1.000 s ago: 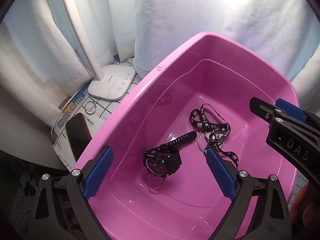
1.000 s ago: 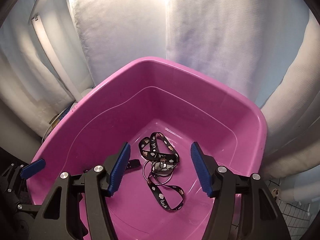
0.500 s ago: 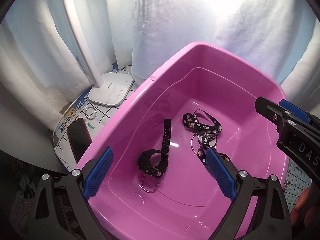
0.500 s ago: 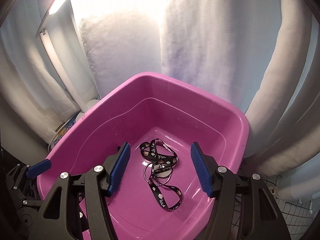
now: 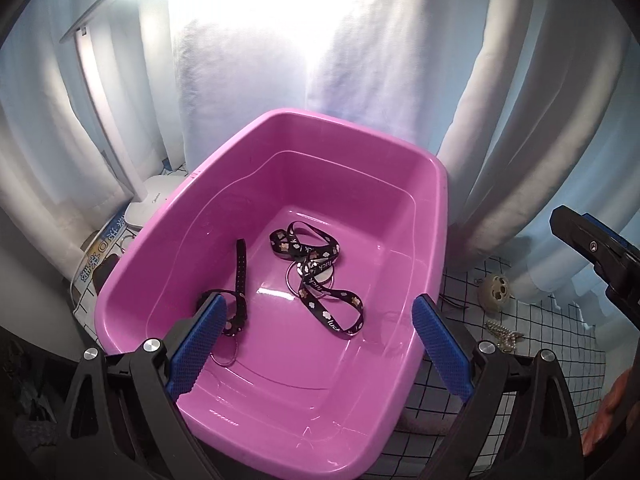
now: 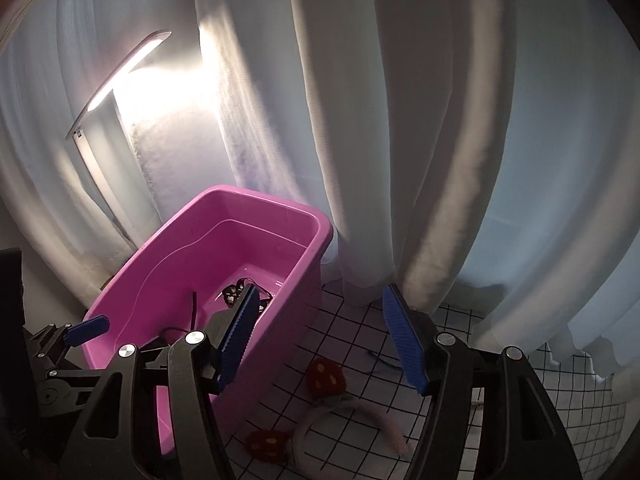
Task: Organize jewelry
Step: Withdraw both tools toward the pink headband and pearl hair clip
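One watch (image 5: 236, 296) in the pink tub (image 5: 400, 148) is half hidden by the left hand-held gripper (image 5: 316, 344) — one lanyard (image 5: 320, 272) beside it; both hand-held grippers gape empty, right hand-held gripper (image 6: 316, 340) too.

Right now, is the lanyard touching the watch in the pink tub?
Apart. The left wrist view shows bare tub floor between the lanyard and the watch strap.
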Tool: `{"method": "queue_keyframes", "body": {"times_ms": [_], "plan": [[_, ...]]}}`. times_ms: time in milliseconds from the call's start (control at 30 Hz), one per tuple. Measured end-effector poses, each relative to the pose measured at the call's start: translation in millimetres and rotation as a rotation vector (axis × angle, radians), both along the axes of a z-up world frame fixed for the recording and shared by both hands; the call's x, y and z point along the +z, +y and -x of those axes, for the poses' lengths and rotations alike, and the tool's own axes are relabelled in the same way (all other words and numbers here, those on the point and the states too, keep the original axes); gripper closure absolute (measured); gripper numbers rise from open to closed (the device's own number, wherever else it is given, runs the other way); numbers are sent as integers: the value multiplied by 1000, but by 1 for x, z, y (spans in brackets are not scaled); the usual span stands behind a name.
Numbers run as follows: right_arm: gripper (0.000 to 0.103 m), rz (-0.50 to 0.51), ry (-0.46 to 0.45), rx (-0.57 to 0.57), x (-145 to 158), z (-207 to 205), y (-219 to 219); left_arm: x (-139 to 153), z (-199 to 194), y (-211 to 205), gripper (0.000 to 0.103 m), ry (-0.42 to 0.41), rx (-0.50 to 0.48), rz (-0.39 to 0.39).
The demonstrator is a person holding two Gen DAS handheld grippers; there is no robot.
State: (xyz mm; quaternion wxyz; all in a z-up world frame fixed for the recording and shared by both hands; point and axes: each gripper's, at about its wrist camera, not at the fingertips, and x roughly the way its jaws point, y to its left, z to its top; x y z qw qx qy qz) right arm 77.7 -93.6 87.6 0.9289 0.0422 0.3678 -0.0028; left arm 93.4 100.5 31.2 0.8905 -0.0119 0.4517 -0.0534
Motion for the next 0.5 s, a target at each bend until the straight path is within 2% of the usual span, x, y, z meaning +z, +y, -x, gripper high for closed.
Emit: {"method": "queue_keyframes", "body": {"times_ms": [233,500], "plan": [[42,14,21,-153,-9,57,-80,2,26,-61,11,-21,-103,12],[42,-12,71,-238,-46,96,-143,-28,47,-99,11,36,-140,-3]]}}
